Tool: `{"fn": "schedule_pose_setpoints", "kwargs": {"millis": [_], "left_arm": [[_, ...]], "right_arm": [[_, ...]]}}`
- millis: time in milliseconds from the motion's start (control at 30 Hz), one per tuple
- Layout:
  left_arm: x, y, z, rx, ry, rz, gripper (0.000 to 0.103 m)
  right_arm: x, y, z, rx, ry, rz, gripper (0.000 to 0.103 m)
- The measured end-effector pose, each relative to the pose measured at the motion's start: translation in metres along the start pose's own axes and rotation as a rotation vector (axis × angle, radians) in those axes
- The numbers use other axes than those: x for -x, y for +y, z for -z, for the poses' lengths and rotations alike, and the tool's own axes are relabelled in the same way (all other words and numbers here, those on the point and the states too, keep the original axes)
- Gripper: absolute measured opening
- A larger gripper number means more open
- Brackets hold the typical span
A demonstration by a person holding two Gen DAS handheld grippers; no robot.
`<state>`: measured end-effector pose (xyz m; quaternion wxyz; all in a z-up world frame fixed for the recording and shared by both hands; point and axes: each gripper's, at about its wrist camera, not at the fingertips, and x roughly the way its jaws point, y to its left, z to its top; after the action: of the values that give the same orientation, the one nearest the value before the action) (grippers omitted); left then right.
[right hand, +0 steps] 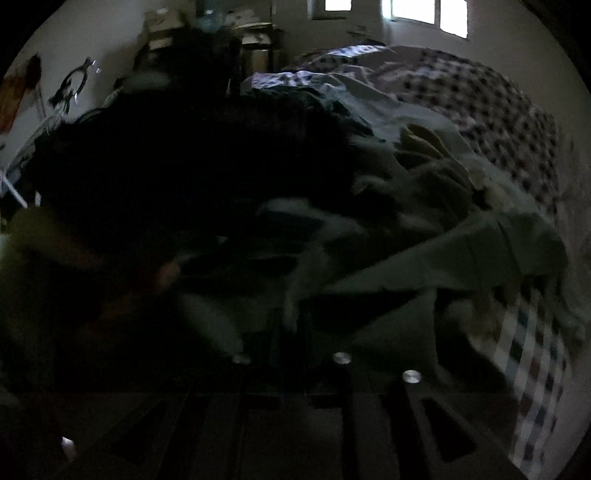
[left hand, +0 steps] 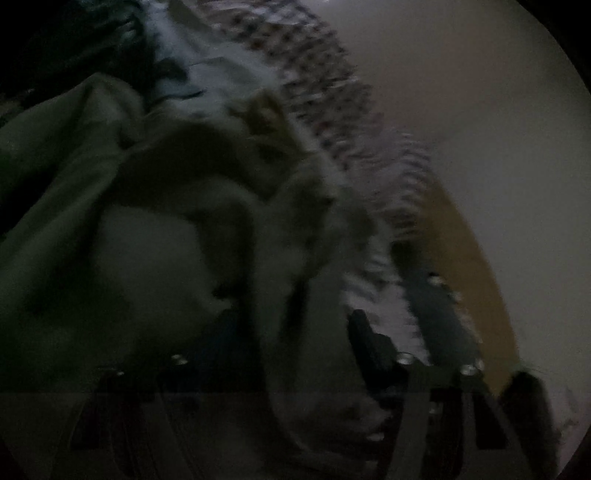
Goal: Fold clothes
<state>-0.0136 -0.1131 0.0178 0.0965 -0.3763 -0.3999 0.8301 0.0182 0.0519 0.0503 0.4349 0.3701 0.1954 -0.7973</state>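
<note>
Right wrist: dim bedroom; checked bedspread (right hand: 491, 110)

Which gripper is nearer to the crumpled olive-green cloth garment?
Left, probably. The left gripper has the garment bunched between its jaws; the right gripper points at it from just short, though the dim blur leaves this uncertain.

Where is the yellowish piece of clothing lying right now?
In the right wrist view the yellowish garment lies upper right, atop the clothes pile beside the checkered bedspread, below the window.
</note>
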Motion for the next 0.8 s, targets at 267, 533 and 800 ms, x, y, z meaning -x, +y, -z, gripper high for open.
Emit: {"fn": "schedule_pose_setpoints", "kwargs": {"millis": [267, 533, 800], "left_arm": [[-0.004, 0.008, 0.004, 0.047, 0.002, -0.015, 0.038], [-0.007, 0.017, 0.002, 0.1, -0.016, 0.007, 0.021], [0.002, 0.01, 0.002, 0.09, -0.044, 0.076, 0.0]], "right_arm": [[0.064, -0.095, 0.001, -0.203, -0.111, 0.143, 0.052], [0.041, -0.108, -0.01, -0.125, -0.042, 0.174, 0.051], [0.016, -0.072, -0.028, 0.224, -0.005, 0.324, 0.051]]}}
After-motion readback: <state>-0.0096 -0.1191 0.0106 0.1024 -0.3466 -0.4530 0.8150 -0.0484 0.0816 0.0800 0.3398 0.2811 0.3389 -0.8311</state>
